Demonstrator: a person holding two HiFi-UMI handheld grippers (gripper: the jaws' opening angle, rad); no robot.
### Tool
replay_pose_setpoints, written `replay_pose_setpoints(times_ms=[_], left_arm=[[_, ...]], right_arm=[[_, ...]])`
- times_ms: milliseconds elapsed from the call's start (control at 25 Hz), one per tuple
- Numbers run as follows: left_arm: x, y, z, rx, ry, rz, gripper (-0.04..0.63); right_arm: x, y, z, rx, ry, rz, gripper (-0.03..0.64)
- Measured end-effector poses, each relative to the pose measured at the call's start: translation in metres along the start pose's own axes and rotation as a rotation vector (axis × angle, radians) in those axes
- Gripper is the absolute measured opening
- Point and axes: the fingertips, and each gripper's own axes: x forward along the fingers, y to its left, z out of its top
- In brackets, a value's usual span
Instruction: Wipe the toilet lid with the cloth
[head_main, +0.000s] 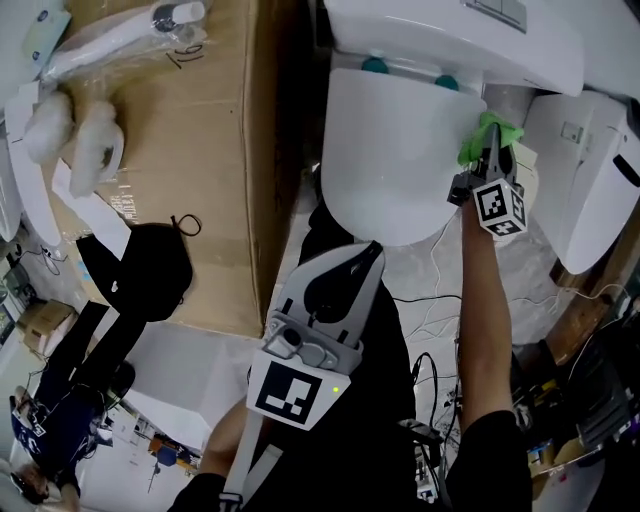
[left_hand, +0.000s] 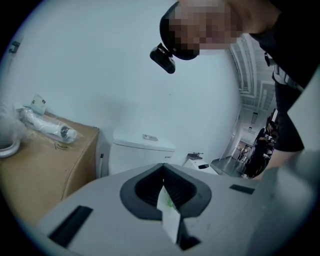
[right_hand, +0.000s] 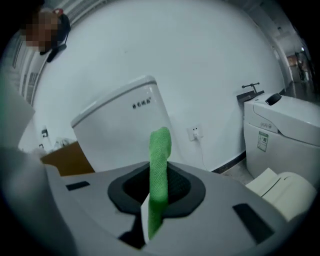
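Observation:
The white toilet lid (head_main: 390, 150) lies closed below the tank (head_main: 455, 35) in the head view. A green cloth (head_main: 487, 134) sits bunched at the lid's right rim, and my right gripper (head_main: 491, 152) is shut on it, its marker cube just below. In the right gripper view the green cloth (right_hand: 159, 167) sticks up from between the shut jaws of the right gripper (right_hand: 155, 200), with the tank (right_hand: 122, 125) behind. My left gripper (head_main: 368, 252) hangs low near the lid's front edge, apart from it. In the left gripper view the left gripper (left_hand: 167, 210) is shut and holds nothing.
A large cardboard box (head_main: 200, 150) stands left of the toilet, with plastic-wrapped white parts (head_main: 75, 140) on top. A black bag (head_main: 140, 265) lies at its near edge. A second white toilet (head_main: 590, 180) stands close on the right. White cables (head_main: 440, 310) trail on the floor.

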Motion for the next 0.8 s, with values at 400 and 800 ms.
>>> replay_pose_setpoints(times_ms=[400,800], left_arm=[[0.015,0.024,0.0,0.0,0.032,-0.004,0.003],[0.007,0.022,-0.011,-0.01,0.035,-0.01,0.003]], right_arm=[[0.066,0.013,-0.094,-0.114,0.348,-0.016,0.052],[0.084,0.055,-0.101,-0.33,0.412,0.166,0.052]])
